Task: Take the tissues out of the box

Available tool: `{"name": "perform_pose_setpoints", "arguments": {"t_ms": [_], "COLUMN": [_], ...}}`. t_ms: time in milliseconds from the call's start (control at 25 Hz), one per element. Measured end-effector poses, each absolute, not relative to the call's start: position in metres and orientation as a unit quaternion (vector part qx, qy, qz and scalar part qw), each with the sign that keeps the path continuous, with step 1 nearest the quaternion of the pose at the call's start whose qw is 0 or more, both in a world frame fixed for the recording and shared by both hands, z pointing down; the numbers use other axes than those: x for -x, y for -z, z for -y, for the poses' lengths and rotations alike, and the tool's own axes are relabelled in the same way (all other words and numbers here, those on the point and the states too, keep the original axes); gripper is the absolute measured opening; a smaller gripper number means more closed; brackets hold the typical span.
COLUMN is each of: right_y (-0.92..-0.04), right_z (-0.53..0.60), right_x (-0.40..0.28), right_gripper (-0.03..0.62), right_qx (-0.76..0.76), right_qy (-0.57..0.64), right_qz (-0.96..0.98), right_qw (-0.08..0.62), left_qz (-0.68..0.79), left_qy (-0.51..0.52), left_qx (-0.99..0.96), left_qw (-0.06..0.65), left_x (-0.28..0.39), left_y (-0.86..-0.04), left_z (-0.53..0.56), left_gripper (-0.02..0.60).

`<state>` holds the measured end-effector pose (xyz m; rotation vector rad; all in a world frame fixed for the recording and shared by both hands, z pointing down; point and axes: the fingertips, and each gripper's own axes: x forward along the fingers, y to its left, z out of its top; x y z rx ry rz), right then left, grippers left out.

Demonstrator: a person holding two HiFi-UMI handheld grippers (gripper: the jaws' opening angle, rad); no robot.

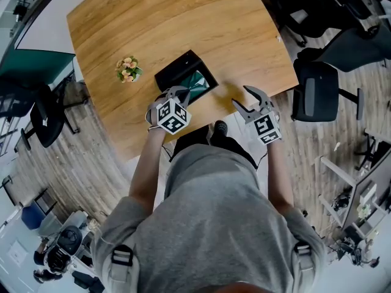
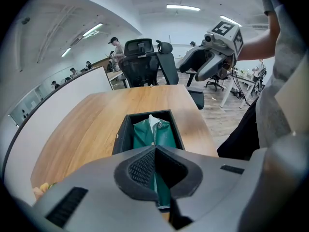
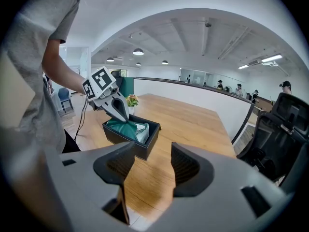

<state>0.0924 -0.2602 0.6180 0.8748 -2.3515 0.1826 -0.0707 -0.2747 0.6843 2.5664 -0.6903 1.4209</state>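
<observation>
The left gripper [image 2: 155, 151] is pinching the green tissue pack [image 2: 164, 134], jaws closed on it and hiding the pack's near end. The pack is sitting inside the black box [image 1: 177, 66] on the table [image 1: 183, 23]. The right gripper [image 3: 152, 163] is hovering near the box, jaws wide apart and holding nothing. Flowers [image 1: 127, 69] are standing beyond the box.

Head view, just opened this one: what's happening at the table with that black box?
A person at a wooden table holds a gripper in each hand. The left gripper is shut on the near end of the green tissue pack, which lies in the open black box, not yet out. The right gripper is open and empty, held near the table edge beside the box.
</observation>
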Motion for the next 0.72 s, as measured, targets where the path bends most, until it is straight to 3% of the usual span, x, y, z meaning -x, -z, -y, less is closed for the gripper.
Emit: {"name": "perform_pose_setpoints", "arguments": {"t_ms": [720], "right_y": [-0.595], "right_z": [0.25], "right_x": [-0.103], "right_gripper": [0.241], "right_qx": [-0.319], "right_qy": [-0.044], "right_qz": [0.904], "right_qw": [0.281], "left_qz": [0.283], "left_qy": [-0.46], "left_qx": [-0.84], "left_qw": [0.043], "left_x": [0.069], "left_y": [-0.629], "left_z": [0.273], "left_gripper": [0.017]}}
